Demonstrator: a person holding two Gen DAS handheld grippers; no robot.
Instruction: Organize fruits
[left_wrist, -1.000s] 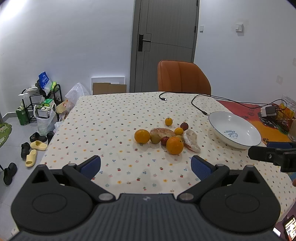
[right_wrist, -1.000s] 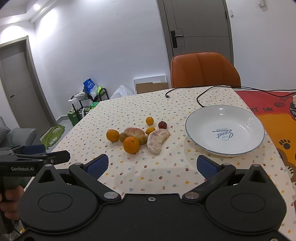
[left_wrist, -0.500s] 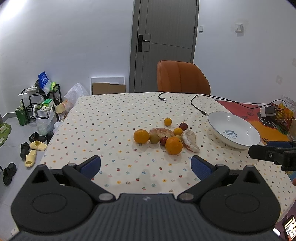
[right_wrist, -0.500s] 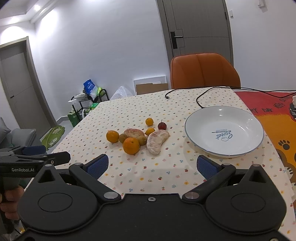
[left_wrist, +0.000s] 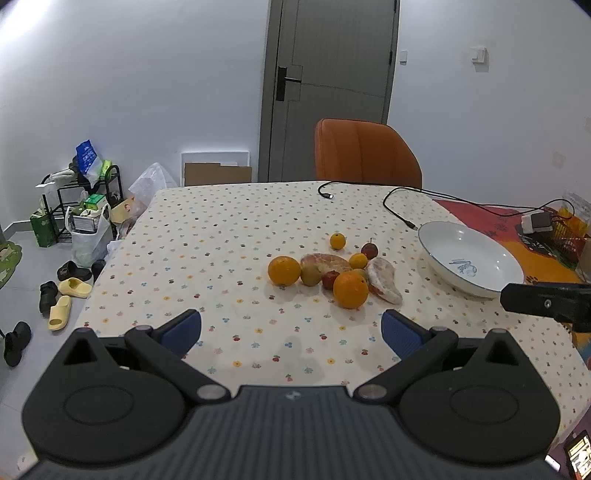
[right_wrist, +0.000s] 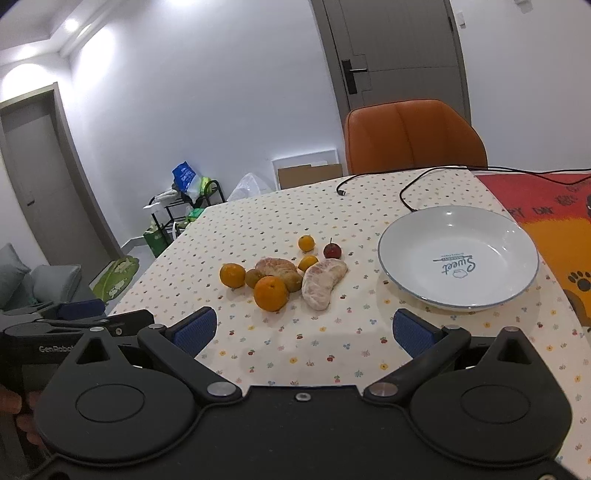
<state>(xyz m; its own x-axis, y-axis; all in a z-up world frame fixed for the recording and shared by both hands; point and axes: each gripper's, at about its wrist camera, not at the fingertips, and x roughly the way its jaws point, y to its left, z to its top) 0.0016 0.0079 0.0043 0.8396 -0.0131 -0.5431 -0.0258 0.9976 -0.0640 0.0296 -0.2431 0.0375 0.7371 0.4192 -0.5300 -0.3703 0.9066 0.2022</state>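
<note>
A cluster of fruit lies mid-table: a near orange (left_wrist: 350, 290) (right_wrist: 270, 293), a left orange (left_wrist: 284, 271) (right_wrist: 232, 275), two peeled pomelo pieces (left_wrist: 383, 280) (right_wrist: 322, 282), kiwis (left_wrist: 310, 274), small tangerines (left_wrist: 337, 240) (right_wrist: 306, 243) and small red fruits (left_wrist: 369, 250) (right_wrist: 332, 251). To their right sits an empty white plate (left_wrist: 491, 280) (right_wrist: 417, 288). My left gripper (left_wrist: 291, 330) is open, short of the fruit, nothing between its fingers. My right gripper (right_wrist: 303, 330) is open too, near the table's front edge, with nothing in it.
The table has a dotted cloth (left_wrist: 221, 236). A black cable (left_wrist: 395, 206) runs across its far side. An orange chair (left_wrist: 365, 155) stands behind. Shoes and a rack (left_wrist: 74, 206) are on the floor at left. A red-orange mat (right_wrist: 546, 206) lies right of the plate.
Both views have shifted slightly; the fruit and plate sit a little differently in frame. Both grippers stay open and nothing on the table has moved.
</note>
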